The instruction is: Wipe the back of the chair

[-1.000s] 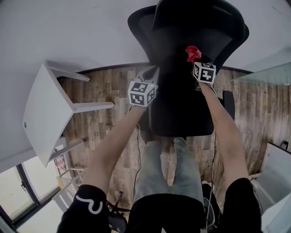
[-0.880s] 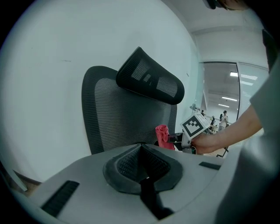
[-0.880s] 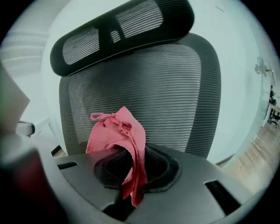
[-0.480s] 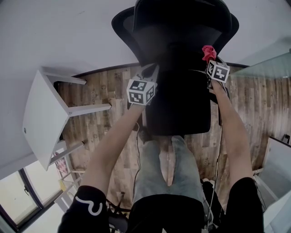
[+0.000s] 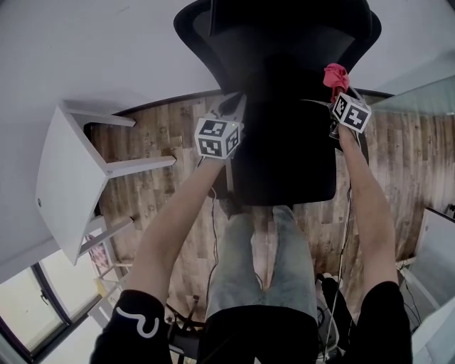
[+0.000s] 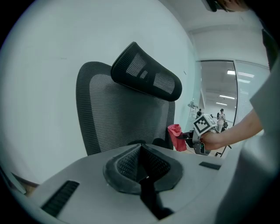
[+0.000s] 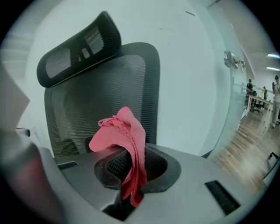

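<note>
A black mesh office chair back (image 5: 284,106) with a headrest (image 5: 284,18) stands right in front of me. My right gripper (image 5: 338,87) is shut on a red cloth (image 5: 335,74), held at the right edge of the chair back. In the right gripper view the cloth (image 7: 124,140) sticks up from the closed jaws, with the mesh back (image 7: 105,96) just behind it. My left gripper (image 5: 233,108) is at the chair's left edge, shut with nothing in it. The left gripper view shows the mesh back (image 6: 122,118), the headrest (image 6: 146,78) and the red cloth (image 6: 176,136) off to the right.
A white table (image 5: 67,178) stands at the left on the wood floor (image 5: 163,192). A white wall (image 5: 92,50) lies behind the chair, and a glass partition (image 5: 419,96) at the right. My legs (image 5: 263,263) are below the chair, with cables (image 5: 213,234) on the floor.
My right gripper has carried the red cloth rightward, from the middle of the chair back to its right edge. The left gripper has barely moved.
</note>
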`<state>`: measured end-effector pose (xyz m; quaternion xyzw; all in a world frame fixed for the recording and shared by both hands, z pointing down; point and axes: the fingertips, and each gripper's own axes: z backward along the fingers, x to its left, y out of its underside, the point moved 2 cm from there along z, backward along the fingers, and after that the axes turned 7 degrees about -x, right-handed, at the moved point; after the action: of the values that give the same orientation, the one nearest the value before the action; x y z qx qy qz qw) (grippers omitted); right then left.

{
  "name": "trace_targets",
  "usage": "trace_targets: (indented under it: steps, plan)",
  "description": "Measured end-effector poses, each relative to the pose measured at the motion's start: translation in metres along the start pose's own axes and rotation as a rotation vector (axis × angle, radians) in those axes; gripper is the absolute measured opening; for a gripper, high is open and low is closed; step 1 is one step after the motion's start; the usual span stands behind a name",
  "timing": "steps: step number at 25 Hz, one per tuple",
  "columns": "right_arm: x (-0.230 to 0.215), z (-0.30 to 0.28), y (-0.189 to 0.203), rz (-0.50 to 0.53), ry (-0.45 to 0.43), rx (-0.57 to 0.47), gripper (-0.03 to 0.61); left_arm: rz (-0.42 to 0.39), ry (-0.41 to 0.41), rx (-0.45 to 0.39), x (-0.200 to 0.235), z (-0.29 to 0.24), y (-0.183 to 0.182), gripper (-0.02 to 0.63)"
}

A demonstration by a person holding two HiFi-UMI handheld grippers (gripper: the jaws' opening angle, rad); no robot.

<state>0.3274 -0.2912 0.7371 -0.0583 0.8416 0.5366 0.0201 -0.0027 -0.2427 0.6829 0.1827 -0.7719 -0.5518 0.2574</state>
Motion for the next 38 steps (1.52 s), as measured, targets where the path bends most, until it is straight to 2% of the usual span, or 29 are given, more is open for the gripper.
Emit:
trace_targets:
  steps: [4,12,16,20,24,28,38]
  plan:
    - [0.067,0.005,0.012,-0.01,-0.113,-0.021,0.071,0.004,-0.013,0.001,0.019,0.012,0.008,0.025]
    - [0.222,0.005,0.04,0.054,-0.33,-0.009,0.071,0.026,-0.032,-0.009,0.056,0.05,0.02,0.025]
    - [0.281,-0.003,0.051,0.074,-0.397,-0.003,0.071,0.031,-0.053,-0.027,0.08,0.067,0.018,0.025]
    - [0.316,-0.008,0.065,0.087,-0.428,0.006,0.071,0.033,-0.052,-0.041,0.095,0.082,0.019,0.025]
    - [0.332,-0.012,0.074,0.102,-0.436,0.007,0.071,0.02,-0.053,-0.048,0.107,0.088,0.021,0.025]
    - [0.325,-0.019,0.076,0.118,-0.42,0.006,0.071,0.019,-0.048,-0.058,0.107,0.084,0.024,0.025]
    - [0.25,-0.028,0.061,0.078,-0.322,-0.005,0.071,0.011,-0.016,-0.059,0.069,0.064,0.023,0.025]
